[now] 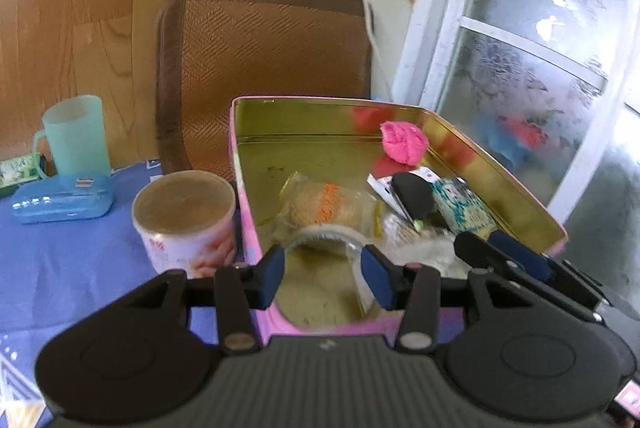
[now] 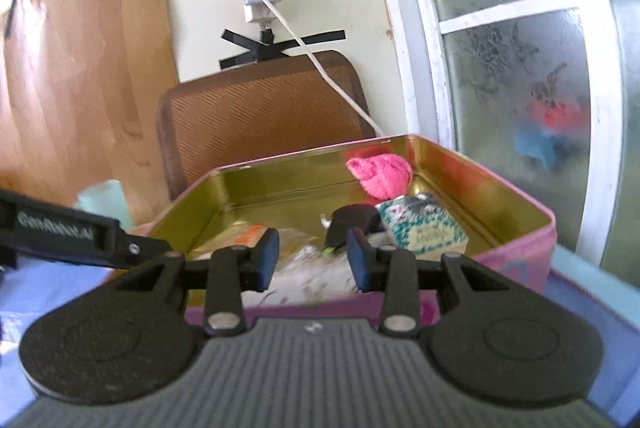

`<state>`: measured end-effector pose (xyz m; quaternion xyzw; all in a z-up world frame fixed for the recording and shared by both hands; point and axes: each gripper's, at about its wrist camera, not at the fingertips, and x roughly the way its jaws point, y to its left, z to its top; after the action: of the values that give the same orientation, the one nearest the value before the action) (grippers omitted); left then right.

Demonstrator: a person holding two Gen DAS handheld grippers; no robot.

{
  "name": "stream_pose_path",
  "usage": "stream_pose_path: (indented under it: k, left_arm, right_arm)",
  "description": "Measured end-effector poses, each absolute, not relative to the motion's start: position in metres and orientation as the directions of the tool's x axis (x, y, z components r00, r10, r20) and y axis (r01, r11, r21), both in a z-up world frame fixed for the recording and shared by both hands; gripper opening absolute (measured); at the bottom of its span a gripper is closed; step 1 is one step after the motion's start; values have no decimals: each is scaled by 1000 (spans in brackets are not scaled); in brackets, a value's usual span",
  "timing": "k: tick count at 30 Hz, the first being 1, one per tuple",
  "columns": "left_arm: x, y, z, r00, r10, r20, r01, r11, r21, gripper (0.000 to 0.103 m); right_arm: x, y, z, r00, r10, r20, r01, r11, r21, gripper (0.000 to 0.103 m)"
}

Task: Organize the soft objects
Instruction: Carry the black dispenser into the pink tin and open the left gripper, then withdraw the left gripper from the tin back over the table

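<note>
A pink tin box [image 1: 256, 248] with a gold inside stands open on the blue cloth; it also shows in the right wrist view [image 2: 516, 252]. Inside lie a pink knitted ball [image 1: 402, 141] [image 2: 382, 175], a black soft item [image 1: 414, 195] [image 2: 352, 220], a teal patterned knitted piece [image 1: 464, 207] [image 2: 424, 224] and a clear packet with orange print [image 1: 328, 207] [image 2: 250, 234]. My left gripper [image 1: 324, 276] is open and empty over the box's near end. My right gripper [image 2: 312, 260] is open and empty just above the near rim; it also shows in the left wrist view [image 1: 500, 252].
A round tub [image 1: 184, 220] stands just left of the box. A teal cup [image 1: 76, 135] and a blue case [image 1: 60, 203] sit further left. A brown chair back [image 1: 260, 67] is behind the box. A window [image 1: 540, 67] is on the right.
</note>
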<state>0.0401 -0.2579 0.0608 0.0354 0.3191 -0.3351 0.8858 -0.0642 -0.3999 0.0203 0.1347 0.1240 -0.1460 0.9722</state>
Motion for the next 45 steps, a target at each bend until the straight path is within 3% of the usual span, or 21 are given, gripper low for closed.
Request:
stream_pose_path:
  k: [2,4,16,24,32,34,45]
  left_arm:
    - [26,-252,64,574,-578,-581,628,765,-141,49]
    - [13,-246,64,591,-566,-575,626,771,-115,61]
    - [-26,-199,49,623,-488,-612,585,809,-49,67]
    - [-33,-178,40,630,-467,-620,571,820,-38,68]
    - [-36,-169,37,635,-470,-613,572,819,-35,79]
    - [-35,-168,36,640,-465,-611,567,823,-32,86]
    - [-23,-148,28,655,-457,-602,539,841,-52,90]
  right_arm:
    - [-76,-393,24,934,-230,-273,300,919,253,43]
    - [-85,-388,27,940,-216,-266,289,915,281,47]
    - [-107,-359,25,943,-96,-319,222,896,386,48]
    - [-106,-336,29,944,-72,-323,192,913,359,48]
    - [-108,-328,32,944,-80,-320,199,911,362,48]
    - [-107,-325,32,943,-73,-323,194,913,359,49]
    - [-101,-310,32,928,-58,-367,194,918,345,49]
